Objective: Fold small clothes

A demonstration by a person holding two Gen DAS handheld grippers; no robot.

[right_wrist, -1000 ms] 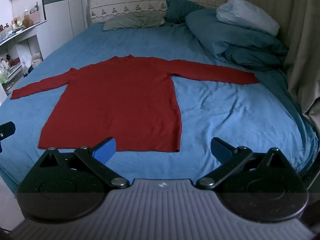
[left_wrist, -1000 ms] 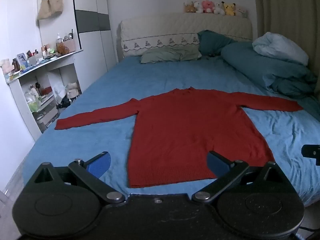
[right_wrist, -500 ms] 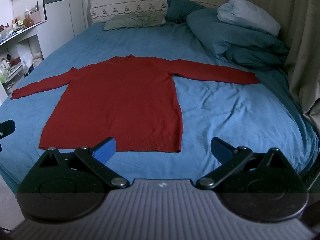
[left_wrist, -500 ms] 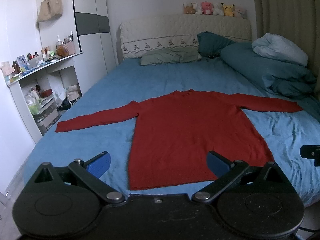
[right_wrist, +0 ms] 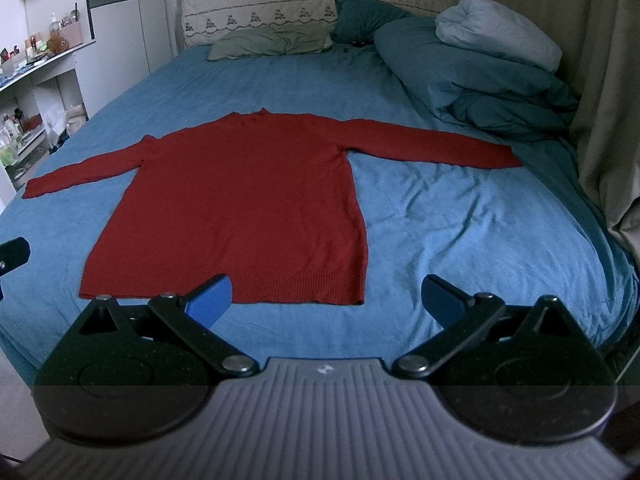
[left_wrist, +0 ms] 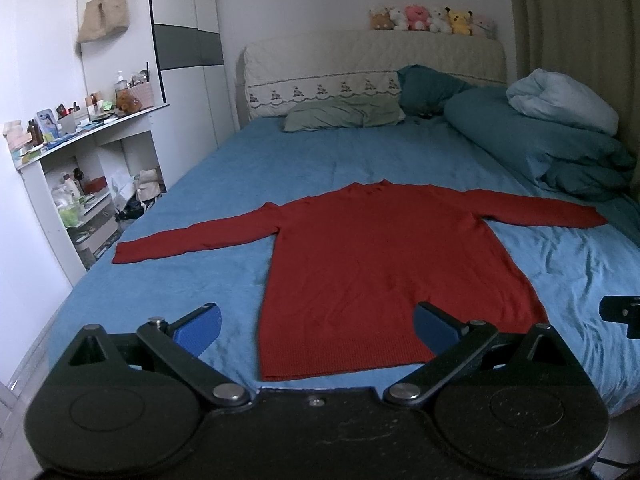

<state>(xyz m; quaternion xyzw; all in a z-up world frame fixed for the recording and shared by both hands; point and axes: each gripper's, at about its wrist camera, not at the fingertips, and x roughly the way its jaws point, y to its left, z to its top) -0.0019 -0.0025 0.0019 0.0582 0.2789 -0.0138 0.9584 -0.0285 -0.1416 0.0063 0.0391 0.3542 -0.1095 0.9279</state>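
Almost no change vs 1 s ago: red knit long-sleeved sweater (left_wrist: 384,272) lies flat on blue bed (left_wrist: 320,160), unfolded. Left gripper (left_wrist: 316,326) & right gripper (right_wrist: 326,296) fingers spread, empty, hovering near hem; folding not begun.

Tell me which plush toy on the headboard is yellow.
The yellow plush toy is second from the right end of the row, beside the pink one; the others look pale or brown.

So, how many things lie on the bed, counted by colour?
Red: 1, the sweater
Dark teal: 2, the pillow and the duvet
Grey-green: 1, the flat pillow
Light blue: 1, the rolled blanket
Total: 5
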